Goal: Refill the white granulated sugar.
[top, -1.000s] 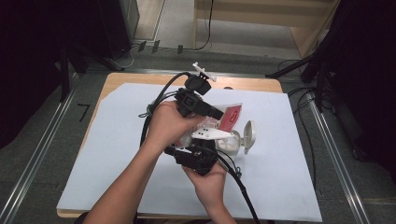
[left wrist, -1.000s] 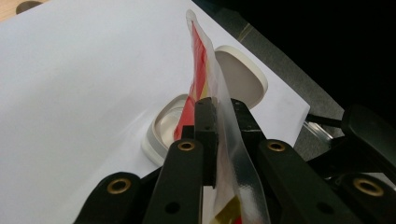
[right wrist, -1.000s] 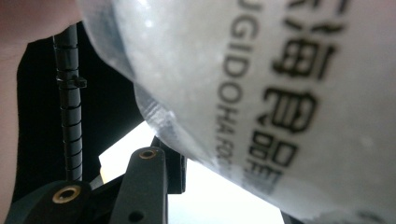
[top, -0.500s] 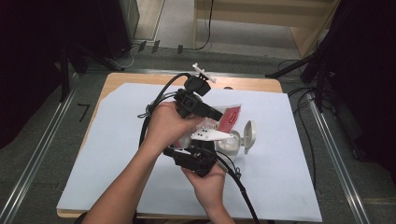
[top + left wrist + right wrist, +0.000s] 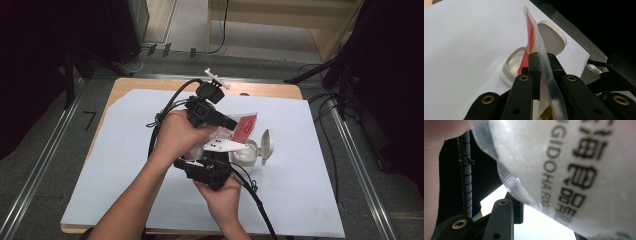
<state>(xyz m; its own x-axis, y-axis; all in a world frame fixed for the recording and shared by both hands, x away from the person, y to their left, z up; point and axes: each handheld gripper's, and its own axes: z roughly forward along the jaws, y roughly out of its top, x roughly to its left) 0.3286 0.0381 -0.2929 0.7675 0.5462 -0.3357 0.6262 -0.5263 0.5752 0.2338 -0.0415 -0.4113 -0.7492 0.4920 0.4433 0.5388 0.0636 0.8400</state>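
A clear packet (image 5: 244, 127) with a red label hangs between my two grippers, above the middle of the table. My left gripper (image 5: 231, 124) is shut on its thin sealed edge. In the left gripper view the jaws (image 5: 544, 56) pinch the film of the packet (image 5: 531, 40). My right gripper (image 5: 215, 159) comes from below, shut on the pale, filled end. The printed packet (image 5: 564, 165) bulges across the right gripper view, beside one fingertip (image 5: 515, 212). Under the packet, a white container (image 5: 245, 155) lies open on the sheet, its hinged lid (image 5: 267, 145) raised.
A white sheet (image 5: 125, 165) covers most of the wooden table (image 5: 150, 85). Black cables (image 5: 167, 107) trail from both grippers across the sheet. The open container (image 5: 512, 66) and its lid (image 5: 552, 36) lie just beyond the left jaws. Dark equipment stands along both sides.
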